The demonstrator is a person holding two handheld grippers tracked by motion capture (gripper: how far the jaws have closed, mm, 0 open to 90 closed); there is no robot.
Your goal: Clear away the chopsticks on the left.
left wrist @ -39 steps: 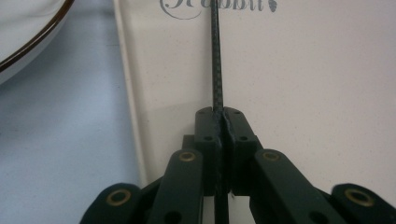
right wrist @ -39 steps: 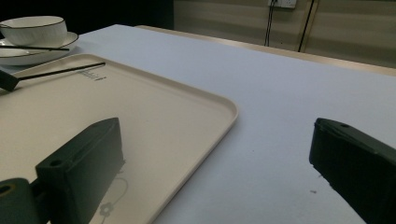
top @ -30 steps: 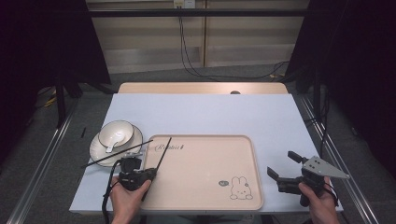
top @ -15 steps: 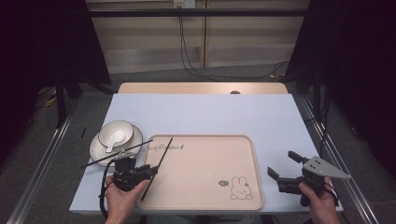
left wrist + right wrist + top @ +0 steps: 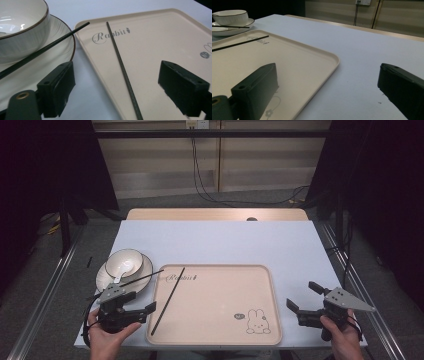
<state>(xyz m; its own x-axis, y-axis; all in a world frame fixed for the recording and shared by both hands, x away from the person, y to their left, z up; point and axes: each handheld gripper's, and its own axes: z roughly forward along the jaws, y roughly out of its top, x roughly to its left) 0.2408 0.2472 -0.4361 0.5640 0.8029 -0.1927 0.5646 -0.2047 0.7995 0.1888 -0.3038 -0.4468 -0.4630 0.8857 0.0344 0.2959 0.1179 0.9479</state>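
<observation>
Here the left gripper (image 5: 142,312) is hovering at the near left corner of the tray (image 5: 220,340), its jaws having just been opening and now standing wide apart with nothing pressed between them. In the left gripper view one black chopstick (image 5: 123,72) is lying free on the tray, running between the two jaws and pointing toward the word "Rabbit" printed near the tray's far edge; the pads are not touching it. From above, that chopstick (image 5: 168,300) is lying slantwise along the tray's left side. The second chopstick (image 5: 142,277) is resting across the rim of the plate (image 5: 145,270) to the left of the tray, its tip reaching over the tray's corner, and a white bowl (image 5: 125,261) is sitting on that plate. The right gripper (image 5: 303,299) is waiting just off the tray's right edge over the pale table (image 5: 215,242), its jaws likewise spread and holding nothing.
</observation>
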